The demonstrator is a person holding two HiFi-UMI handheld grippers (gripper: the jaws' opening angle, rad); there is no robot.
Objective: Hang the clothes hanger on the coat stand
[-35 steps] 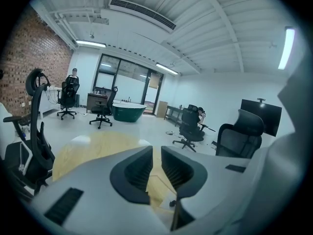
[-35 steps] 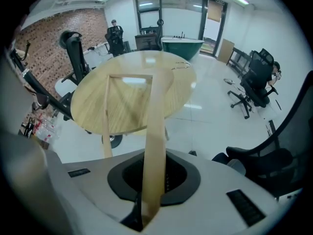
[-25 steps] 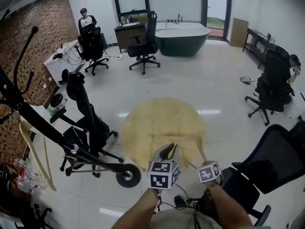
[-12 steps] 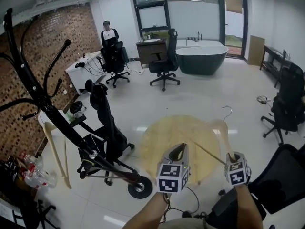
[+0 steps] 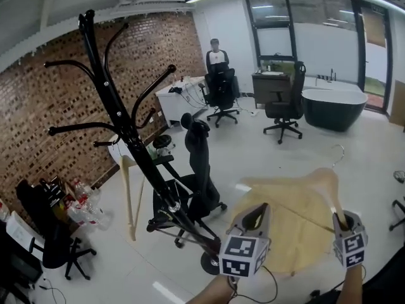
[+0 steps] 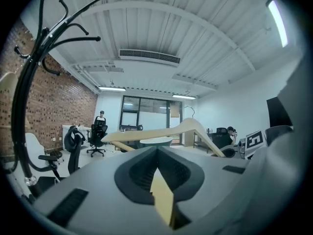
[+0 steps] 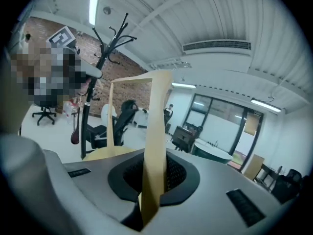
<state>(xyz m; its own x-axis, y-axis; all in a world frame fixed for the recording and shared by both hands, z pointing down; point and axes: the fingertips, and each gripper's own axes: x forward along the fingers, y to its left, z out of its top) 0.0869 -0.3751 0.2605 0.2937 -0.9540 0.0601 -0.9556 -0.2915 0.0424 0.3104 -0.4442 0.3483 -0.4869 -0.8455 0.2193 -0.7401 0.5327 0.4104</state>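
Observation:
The black coat stand (image 5: 126,132) rises at the left with curved hooks near its top; it also shows in the left gripper view (image 6: 24,82) and the right gripper view (image 7: 90,106). The pale wooden hanger (image 5: 316,181) is held up over the round table, metal hook at the top. My right gripper (image 5: 342,221) is shut on one end of the hanger (image 7: 156,131), well right of the stand. My left gripper (image 5: 254,215) is beside it with its jaws (image 6: 157,180) together and nothing held; the hanger (image 6: 186,127) shows ahead of it.
A black office chair (image 5: 199,163) stands between the coat stand's base and the round wooden table (image 5: 285,239). Another pale hanger (image 5: 130,195) hangs low by the stand. A person (image 5: 217,56), desks, more chairs and a dark bathtub (image 5: 334,106) are farther back.
The head view has swung up and left, so the whole coat stand is in sight. The right gripper has lifted the hanger higher; both grippers have shifted right in the view.

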